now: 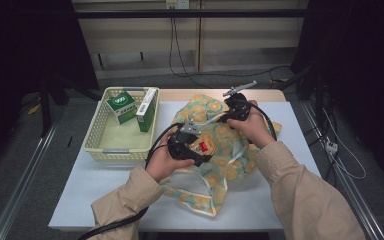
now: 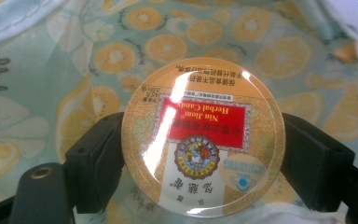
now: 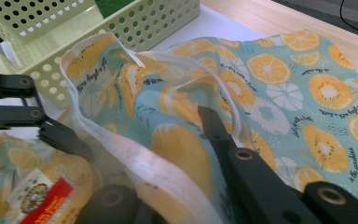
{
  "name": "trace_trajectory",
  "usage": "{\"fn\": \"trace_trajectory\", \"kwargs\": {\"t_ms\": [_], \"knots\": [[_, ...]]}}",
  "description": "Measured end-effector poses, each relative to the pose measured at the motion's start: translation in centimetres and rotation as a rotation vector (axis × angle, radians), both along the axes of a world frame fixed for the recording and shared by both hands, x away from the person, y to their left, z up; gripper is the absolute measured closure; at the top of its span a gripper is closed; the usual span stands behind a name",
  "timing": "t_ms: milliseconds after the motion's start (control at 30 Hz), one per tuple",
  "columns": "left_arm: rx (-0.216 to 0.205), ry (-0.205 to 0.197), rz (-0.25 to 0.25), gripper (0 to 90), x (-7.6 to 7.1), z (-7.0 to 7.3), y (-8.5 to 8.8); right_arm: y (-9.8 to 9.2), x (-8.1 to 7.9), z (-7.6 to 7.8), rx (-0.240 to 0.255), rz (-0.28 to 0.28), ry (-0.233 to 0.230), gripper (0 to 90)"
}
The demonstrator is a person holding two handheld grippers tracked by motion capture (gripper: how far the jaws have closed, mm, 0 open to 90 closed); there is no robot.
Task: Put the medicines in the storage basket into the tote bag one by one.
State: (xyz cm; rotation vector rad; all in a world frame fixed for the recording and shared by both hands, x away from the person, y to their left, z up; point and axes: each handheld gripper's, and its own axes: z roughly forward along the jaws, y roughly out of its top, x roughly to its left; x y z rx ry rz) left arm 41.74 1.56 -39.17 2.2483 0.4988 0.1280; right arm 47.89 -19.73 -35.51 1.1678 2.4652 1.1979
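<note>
A round herbal-candy tin [image 2: 203,136] sits clamped between the left gripper [image 2: 203,158] jaws, just over the lemon-print bag [image 1: 220,150]. The right gripper [image 3: 168,154] pinches the bag's rim, holding its mouth open. Judging by this, the tin is not yet bagged; two green boxes [image 1: 121,107] wait in the basket [image 1: 96,131] beyond.

We are seeing dim, dark surroundings around a softly lit table [image 1: 105,180]. White glare is streaking the candy tin [image 2: 203,135] toward 11 o'clock.
</note>
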Motion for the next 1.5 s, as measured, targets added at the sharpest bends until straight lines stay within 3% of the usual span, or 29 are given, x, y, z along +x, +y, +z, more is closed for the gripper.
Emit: {"fn": "trace_trajectory", "kwargs": {"t_ms": [67, 133, 600, 633, 800, 933, 967, 1167, 1267, 1500], "knots": [[0.021, -0.011, 0.025, 20.5, 0.1, -0.3, -0.3, 0.0, -0.1, 0.0, 0.000, 0.003, 0.004, 90.0], [0.008, 0.003, 0.009, 20.5, 0.4, -0.7, -0.5, 0.0, -0.1, -0.1, 0.001, 0.008, 0.001, 90.0], [0.046, -0.011, 0.053, 20.5, 2.0, -1.7, -1.4, -0.5, -0.1, 0.0, 0.009, 0.005, 0.006, 90.0], [0.063, -0.026, 0.079, 20.5, 2.1, -1.7, -1.5, -0.5, -0.2, 0.0, 0.009, 0.005, 0.005, 90.0], [0.042, -0.024, 0.096, 20.5, 3.0, -1.9, -1.1, -0.4, -0.3, -0.1, 0.013, 0.013, 0.004, 90.0], [0.054, -0.040, 0.150, 20.5, 3.3, -1.7, -0.5, -0.5, -0.4, -0.1, 0.014, 0.012, 0.008, 90.0], [0.041, -0.030, 0.141, 20.5, 3.5, -1.7, -0.3, -0.5, -0.4, -0.1, 0.016, 0.012, 0.010, 90.0], [0.052, -0.044, 0.194, 20.5, 4.1, -1.4, 0.6, -0.4, -0.5, -0.2, 0.022, 0.013, 0.013, 90.0], [0.030, -0.023, 0.173, 20.5, 4.1, -1.5, 0.5, -0.3, -0.4, -0.3, 0.023, 0.012, 0.013, 90.0], [0.031, -0.041, 0.142, 20.5, 3.4, -1.7, -1.4, -0.8, 0.2, -0.7, 0.017, -0.018, 0.012, 90.0]]}}
